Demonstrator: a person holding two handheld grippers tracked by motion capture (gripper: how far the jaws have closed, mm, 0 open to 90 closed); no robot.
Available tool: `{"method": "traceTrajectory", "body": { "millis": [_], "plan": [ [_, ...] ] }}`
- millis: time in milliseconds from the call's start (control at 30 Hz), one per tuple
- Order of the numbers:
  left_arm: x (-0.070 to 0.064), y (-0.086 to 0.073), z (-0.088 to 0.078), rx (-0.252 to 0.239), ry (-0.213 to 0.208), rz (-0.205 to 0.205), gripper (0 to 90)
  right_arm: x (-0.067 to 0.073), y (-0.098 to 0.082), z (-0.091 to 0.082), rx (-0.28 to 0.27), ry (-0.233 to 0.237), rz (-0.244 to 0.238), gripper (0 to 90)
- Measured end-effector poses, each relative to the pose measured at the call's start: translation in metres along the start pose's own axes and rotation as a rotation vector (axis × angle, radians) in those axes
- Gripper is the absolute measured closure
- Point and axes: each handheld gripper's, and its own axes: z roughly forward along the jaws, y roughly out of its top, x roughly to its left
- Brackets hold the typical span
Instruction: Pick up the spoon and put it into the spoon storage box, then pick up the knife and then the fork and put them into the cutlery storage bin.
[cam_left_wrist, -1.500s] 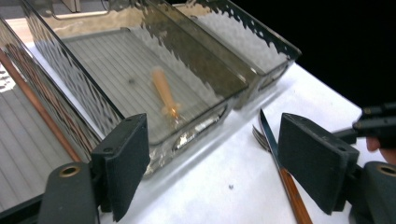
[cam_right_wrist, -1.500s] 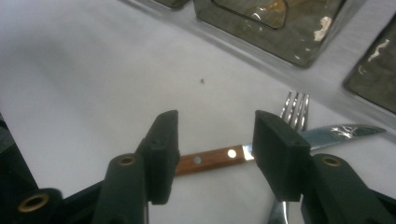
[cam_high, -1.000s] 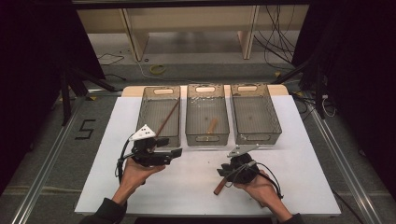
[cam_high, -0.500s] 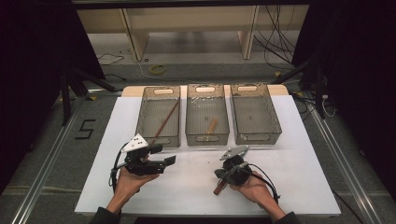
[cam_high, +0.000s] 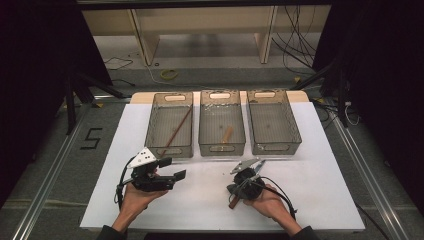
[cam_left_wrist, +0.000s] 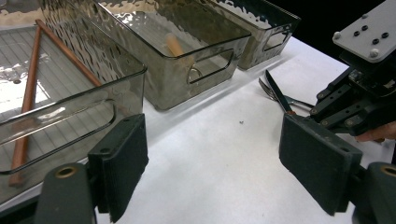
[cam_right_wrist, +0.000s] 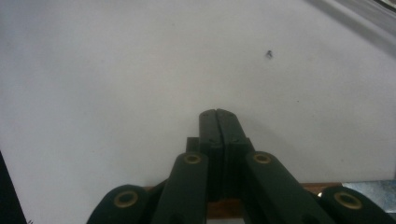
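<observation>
Both hands have sunk toward the white table (cam_high: 310, 150); right tongs (cam_right_wrist: 218, 116) pressed together, left tongs (cam_left_wrist: 219, 163) spread.

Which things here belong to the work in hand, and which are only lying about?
In use: fork, wooden sticks, short wooden piece, left bin, middle bin, right bin.
Lying about: floor cables, yellow cord coil, floor mark 5.

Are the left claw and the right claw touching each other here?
Apart. The high view shows bare white table between the open left claw and the shut right claw.
</observation>
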Motion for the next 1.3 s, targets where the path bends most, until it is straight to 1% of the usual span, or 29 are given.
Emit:
{"method": "traceTrajectory", "body": {
  "millis": [100,300,600,633,700,833,1033,1167,1233,1300],
  "plan": [
    [0.000,-0.002,-0.001,0.004,0.000,0.002,23.1,0.000,0.000,0.001,0.006,-0.002,0.002,90.0],
    [0.001,-0.004,-0.002,0.008,0.002,-0.008,23.1,0.000,0.000,0.001,0.008,0.007,0.007,90.0],
    [0.002,-0.008,-0.005,0.014,0.010,-0.009,23.1,0.001,-0.002,-0.001,0.022,0.011,-0.002,90.0],
    [0.002,-0.009,-0.005,0.015,0.010,-0.010,23.1,0.001,-0.003,-0.001,0.022,0.009,-0.008,90.0],
    [0.002,-0.009,-0.005,0.015,0.010,-0.005,23.1,0.002,-0.004,-0.003,0.030,0.013,-0.004,90.0],
    [0.002,-0.011,-0.005,0.019,0.016,-0.002,23.1,0.002,-0.008,-0.007,0.048,0.011,-0.013,90.0],
    [0.003,-0.011,-0.006,0.016,0.021,-0.001,23.1,0.000,-0.017,-0.014,0.058,0.017,-0.005,90.0],
    [0.004,-0.012,-0.006,0.015,0.023,-0.003,23.0,-0.003,-0.024,-0.020,0.068,0.024,0.009,90.0],
    [0.004,-0.013,-0.006,0.015,0.022,-0.005,23.0,-0.004,-0.027,-0.024,0.075,0.023,0.017,90.0],
    [0.004,-0.013,-0.007,0.016,0.022,-0.002,22.9,-0.005,-0.032,-0.028,0.083,0.018,0.016,90.0]
  ]
}}
